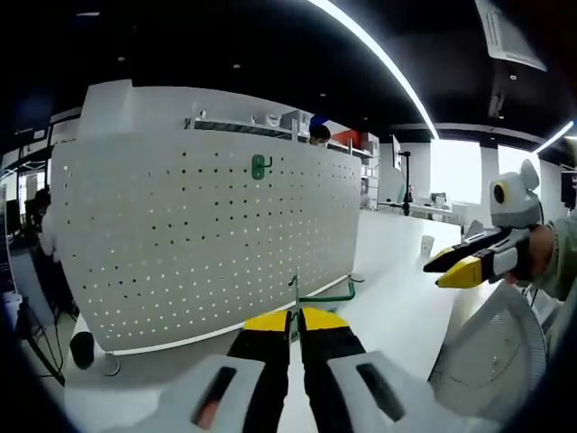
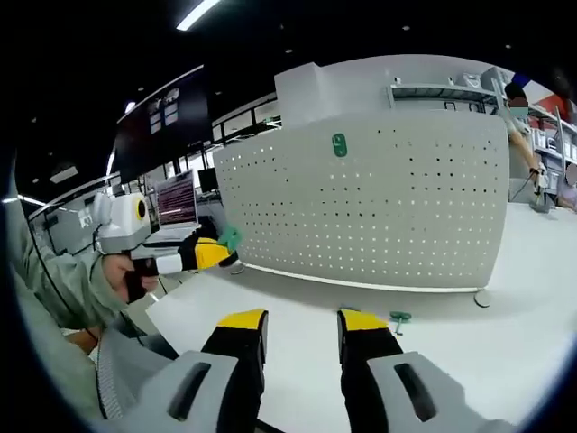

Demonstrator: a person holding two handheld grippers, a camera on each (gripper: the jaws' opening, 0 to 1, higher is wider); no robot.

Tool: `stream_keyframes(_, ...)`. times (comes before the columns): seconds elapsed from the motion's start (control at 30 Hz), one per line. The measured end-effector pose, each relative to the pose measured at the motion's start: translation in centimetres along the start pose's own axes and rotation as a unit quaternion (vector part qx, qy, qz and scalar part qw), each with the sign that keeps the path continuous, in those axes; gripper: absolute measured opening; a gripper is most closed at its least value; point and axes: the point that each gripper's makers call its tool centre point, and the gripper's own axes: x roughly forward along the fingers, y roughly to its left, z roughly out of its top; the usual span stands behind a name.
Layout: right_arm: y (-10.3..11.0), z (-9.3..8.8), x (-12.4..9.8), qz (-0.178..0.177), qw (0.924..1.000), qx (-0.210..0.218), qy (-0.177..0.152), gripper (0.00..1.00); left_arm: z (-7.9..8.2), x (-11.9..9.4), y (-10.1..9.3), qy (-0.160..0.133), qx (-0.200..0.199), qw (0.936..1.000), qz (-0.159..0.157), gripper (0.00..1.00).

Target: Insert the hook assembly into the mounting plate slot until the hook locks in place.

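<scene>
1. A white pegboard mounting plate [image 1: 207, 234] is being stood upright on the white desk [image 1: 397, 307], facing both tongs, presumably so its holes can be reached.
2. A green hook [image 1: 260, 166] is already sitting high on the plate.
3. A green hook assembly [image 1: 317, 294] is being pinched in the narrowed left tongs [image 1: 296, 317], in front of the plate's lower edge.
4. The right tongs [image 2: 302, 322] are being held wide and empty, near the plate.

Your left gripper view looks from low on the table, near the pegboard [image 1: 207, 244]. Your right gripper view faces the same pegboard [image 2: 379, 207] from farther off; both share it mid-frame.
</scene>
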Motion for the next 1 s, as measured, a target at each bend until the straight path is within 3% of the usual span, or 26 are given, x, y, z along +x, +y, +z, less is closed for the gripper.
stream_keyframes(0.43,3.9,4.0,1.4,0.061,0.9973,-0.011,-0.039,0.24,2.1,-0.5,-1.7,-0.032,-0.001,0.9994,-0.014,0.03)
stream_keyframes(0.67,5.9,5.2,2.1,0.09,0.9945,-0.004,-0.053,0.22,3.0,-0.7,-2.3,-0.041,-0.001,0.9989,-0.022,0.03)
stream_keyframes(1.0,7.1,7.0,2.3,0.11,0.991,0.005,-0.077,0.18,4.8,-1.1,-4.1,-0.07,-0.01,0.9963,-0.049,0.03)
